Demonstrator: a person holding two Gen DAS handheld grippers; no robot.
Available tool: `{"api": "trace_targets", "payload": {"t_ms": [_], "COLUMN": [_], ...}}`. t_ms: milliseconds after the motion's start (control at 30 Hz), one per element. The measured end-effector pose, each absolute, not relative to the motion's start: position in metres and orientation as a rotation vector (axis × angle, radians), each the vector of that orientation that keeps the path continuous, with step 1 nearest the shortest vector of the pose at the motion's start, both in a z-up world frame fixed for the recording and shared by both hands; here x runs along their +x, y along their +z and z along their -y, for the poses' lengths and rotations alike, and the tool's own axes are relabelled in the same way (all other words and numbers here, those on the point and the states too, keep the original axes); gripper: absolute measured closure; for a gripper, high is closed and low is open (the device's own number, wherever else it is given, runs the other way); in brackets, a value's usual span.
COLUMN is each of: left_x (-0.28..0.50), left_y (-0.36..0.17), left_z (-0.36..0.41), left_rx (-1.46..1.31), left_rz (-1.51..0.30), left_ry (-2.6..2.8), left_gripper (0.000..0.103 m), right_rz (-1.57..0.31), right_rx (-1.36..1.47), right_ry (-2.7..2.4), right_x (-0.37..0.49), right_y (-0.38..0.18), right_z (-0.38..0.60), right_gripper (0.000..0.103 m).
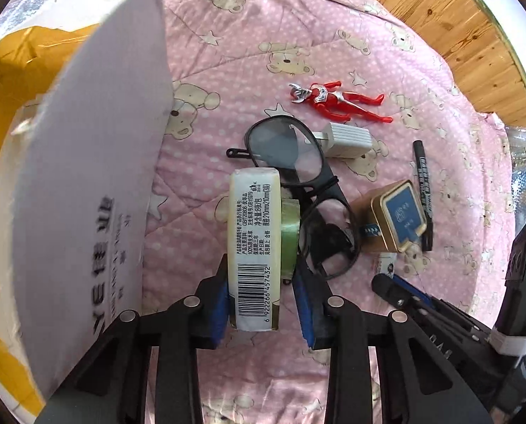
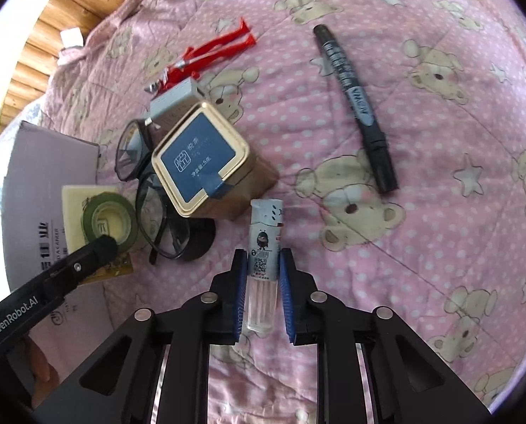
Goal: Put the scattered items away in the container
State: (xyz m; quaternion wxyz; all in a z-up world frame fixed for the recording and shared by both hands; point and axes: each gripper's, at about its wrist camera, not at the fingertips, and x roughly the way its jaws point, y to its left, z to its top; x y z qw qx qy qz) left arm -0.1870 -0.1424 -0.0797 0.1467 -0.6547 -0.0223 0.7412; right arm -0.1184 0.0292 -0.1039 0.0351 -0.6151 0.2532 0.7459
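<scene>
Right now my left gripper (image 1: 259,304) has its blue pads around a tissue pack (image 1: 254,247) and a green tape roll (image 1: 288,236) pressed flat against the pack's right side; the left pad touches the pack, but whether the right pad bears on the roll I cannot tell. Both items sit above the pink quilt (image 1: 298,35), just right of the box (image 1: 97,162), whose pale flap rises at the left with yellow lining (image 1: 12,81) behind it.

My right gripper (image 2: 262,289) has its jaws apart, one on each side of a lighter (image 2: 264,247) lying on the quilt (image 2: 439,212); small gaps show between the pads and the lighter, so it is not clamped.

Just beyond the held pair lie black glasses (image 1: 298,162), one lens near and one farther. Right of them sits a gold tin (image 1: 393,215) with a blue lid, and a black marker (image 1: 423,190) lies just beside its right side. Farther off, a white ribbed block (image 1: 347,139) rests touching the glasses' far lens, and a red figure (image 1: 333,100) lies beyond it. From the right wrist, the marker (image 2: 356,106) lies well right of the tin (image 2: 203,159).
</scene>
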Motion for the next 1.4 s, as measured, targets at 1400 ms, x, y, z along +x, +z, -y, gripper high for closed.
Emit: {"api": "trace_targets", "payload": {"t_ms": [1400], "left_x": [-0.145], "left_y": [-0.083], "left_z": [0.153], "left_rx": [-1.899], "left_rz": [0.033], "left_ry": [2.145], "left_gripper": [0.074], "right_rz": [-0.746], "right_rx": [-1.926], "right_ry": [2.31], "right_x": [-0.097], "right_y": [-0.107], "right_z": [-0.023], "right_gripper": [0.084]}}
